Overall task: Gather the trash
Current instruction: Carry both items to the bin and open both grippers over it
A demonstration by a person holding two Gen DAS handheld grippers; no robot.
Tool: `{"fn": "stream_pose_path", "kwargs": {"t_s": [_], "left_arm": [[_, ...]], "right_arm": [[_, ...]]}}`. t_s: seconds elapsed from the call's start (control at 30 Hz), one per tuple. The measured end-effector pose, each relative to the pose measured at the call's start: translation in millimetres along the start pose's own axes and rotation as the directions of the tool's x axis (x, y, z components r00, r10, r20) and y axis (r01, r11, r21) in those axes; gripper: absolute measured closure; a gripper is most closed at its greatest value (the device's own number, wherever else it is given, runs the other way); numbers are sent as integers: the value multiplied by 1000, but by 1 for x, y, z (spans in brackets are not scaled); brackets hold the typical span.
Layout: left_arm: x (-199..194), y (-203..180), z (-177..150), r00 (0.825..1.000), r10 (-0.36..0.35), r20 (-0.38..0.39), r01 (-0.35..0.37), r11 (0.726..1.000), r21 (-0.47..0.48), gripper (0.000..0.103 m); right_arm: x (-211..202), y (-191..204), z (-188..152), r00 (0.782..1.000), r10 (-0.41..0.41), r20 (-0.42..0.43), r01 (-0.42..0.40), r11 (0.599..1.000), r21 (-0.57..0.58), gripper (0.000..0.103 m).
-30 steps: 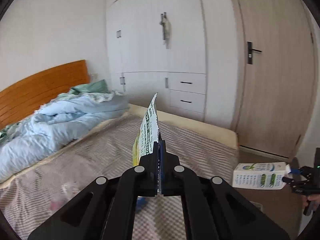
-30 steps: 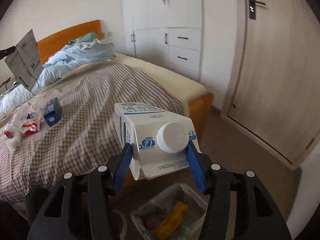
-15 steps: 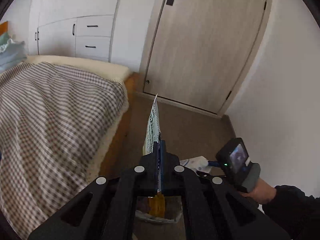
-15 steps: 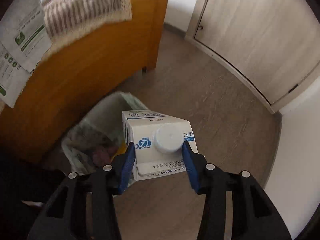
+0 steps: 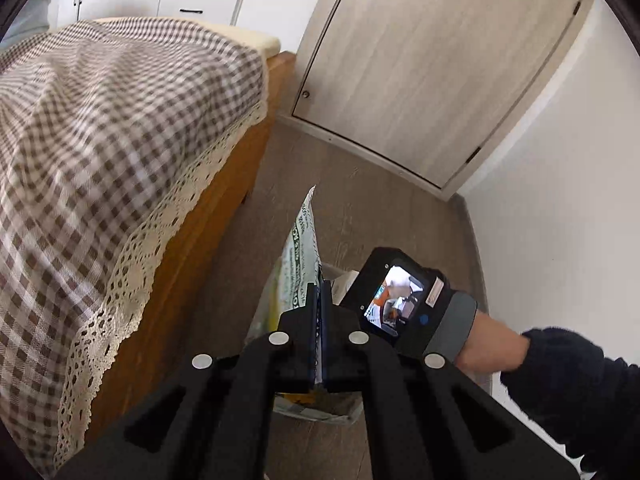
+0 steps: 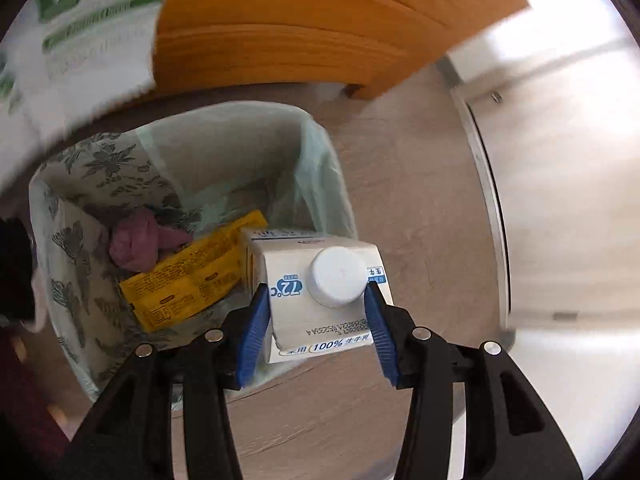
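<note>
My left gripper (image 5: 319, 292) is shut on a white paper sheet with green print (image 5: 304, 240), held edge-on above the trash bin (image 5: 320, 414), which it mostly hides. That sheet (image 6: 80, 40) also fills the upper left of the right wrist view. My right gripper (image 6: 316, 290) is shut on a white milk carton (image 6: 304, 328) with a white cap, hanging over the near right corner of the lined bin (image 6: 100, 168). A yellow wrapper (image 6: 188, 284) and a crumpled pink wad (image 6: 140, 240) lie inside. The right gripper's body (image 5: 400, 296) sits just right of my left fingers.
The bed with a checked, lace-edged cover (image 5: 100, 140) and an orange wooden frame (image 6: 300, 20) stands close left of the bin. A pale wooden door (image 5: 420, 60) and a white wall (image 5: 560, 200) bound the brown floor. A hand in a dark sleeve (image 5: 492, 344) holds the right gripper.
Both grippers have dropped from over the bed and tilted down toward the floor bin. The carton now hangs over the bin's corner, and the paper sheet is above the bin.
</note>
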State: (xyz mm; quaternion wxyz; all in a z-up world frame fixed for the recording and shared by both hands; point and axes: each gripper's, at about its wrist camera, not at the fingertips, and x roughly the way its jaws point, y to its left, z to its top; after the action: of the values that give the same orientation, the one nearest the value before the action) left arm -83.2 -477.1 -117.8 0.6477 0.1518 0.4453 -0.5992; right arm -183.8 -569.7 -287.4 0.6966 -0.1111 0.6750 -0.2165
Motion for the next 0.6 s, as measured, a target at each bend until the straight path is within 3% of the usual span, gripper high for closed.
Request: {"fn": "stream_pose_path", "kwargs": {"t_s": [0.07,0.1,0.13,0.37,0.5,0.6], "left_arm": [[5,1,-2,1000,12,-16,-12,1000,5,103],[6,-1,-2,1000,14,-17,-14,1000,12,103],[7,-2,-2,1000,10,-17,-9,1000,21,103],[37,-1,2,997,-17,-78,19,1000,22,103],[56,-6,-4,992,-15,-126,20,999,42,103],[73,-10,-4,989,-26,-148,31,999,33,103]], "right_arm": [[10,-6,1,1000,-17,-6,17,1000,-15,50],[12,-11,-1,1000,-11,-15,11,1000,-1,40],[12,-17,-1,1000,17,-17,-16,999,31,38],[-17,-77,-35,991,121,64,-135,931,338,32],[-46,-102,-57,989,87,122,-133,888,441,32],[-67,-117,-70,979,83,184,-170,830,531,32]]}}
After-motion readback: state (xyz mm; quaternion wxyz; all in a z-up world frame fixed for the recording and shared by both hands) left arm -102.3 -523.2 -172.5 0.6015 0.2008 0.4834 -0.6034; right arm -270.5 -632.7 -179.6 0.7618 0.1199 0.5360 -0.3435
